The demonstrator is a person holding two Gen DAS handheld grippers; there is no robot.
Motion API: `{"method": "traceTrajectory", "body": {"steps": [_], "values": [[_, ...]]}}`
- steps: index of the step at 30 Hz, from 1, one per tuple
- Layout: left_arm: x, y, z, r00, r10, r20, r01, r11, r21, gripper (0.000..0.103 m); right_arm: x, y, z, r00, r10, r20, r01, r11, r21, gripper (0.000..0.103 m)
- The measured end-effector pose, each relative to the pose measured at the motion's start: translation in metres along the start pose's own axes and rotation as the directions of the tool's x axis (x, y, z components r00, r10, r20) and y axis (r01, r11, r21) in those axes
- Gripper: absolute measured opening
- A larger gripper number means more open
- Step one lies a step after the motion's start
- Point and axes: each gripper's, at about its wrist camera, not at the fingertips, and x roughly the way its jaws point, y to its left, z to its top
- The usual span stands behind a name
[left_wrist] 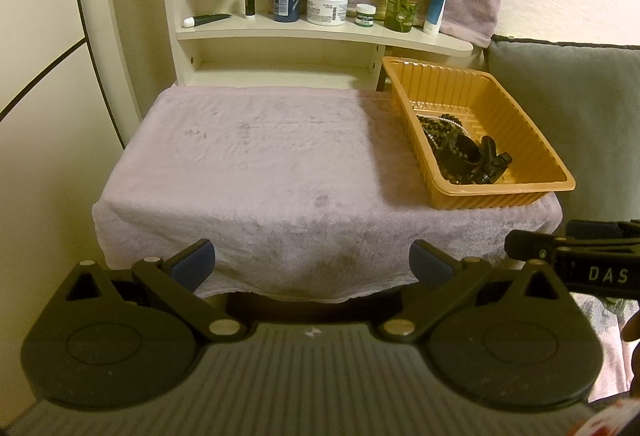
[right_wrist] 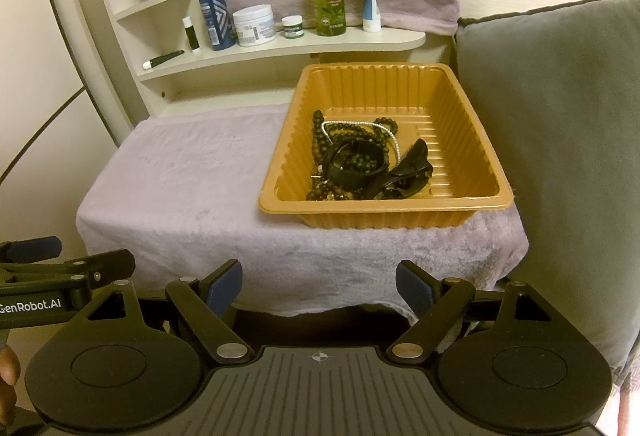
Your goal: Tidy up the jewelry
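An orange ribbed plastic tray (left_wrist: 556, 178) (right_wrist: 492, 196) sits on the right side of a towel-covered table. In it lies a heap of jewelry: dark bead strands (right_wrist: 360, 134) (left_wrist: 440, 122), a thin pearl-like chain (right_wrist: 394, 140), a black cuff bracelet (right_wrist: 356, 166) and a black hair claw (right_wrist: 412, 164) (left_wrist: 490, 156). My left gripper (left_wrist: 312, 262) is open and empty, held in front of the table's front edge. My right gripper (right_wrist: 318, 288) is open and empty, in front of the table below the tray.
A pale lilac towel (left_wrist: 248, 164) (right_wrist: 180, 188) covers the table. A shelf (left_wrist: 320, 32) (right_wrist: 280, 46) behind holds bottles, jars and tubes. A grey cushion (right_wrist: 560, 140) stands right of the tray. The other gripper shows at each view's edge.
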Motion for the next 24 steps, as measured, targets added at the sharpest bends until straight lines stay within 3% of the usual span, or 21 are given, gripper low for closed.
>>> {"method": "traceTrajectory", "body": {"steps": [24], "values": [[0.0006, -0.001, 0.0011, 1.0, -0.002, 0.0, 0.002, 1.0, 0.005, 0.103, -0.0003, 0.0, 0.0013, 1.0, 0.002, -0.003, -0.002, 1.0, 0.002, 0.084]]}}
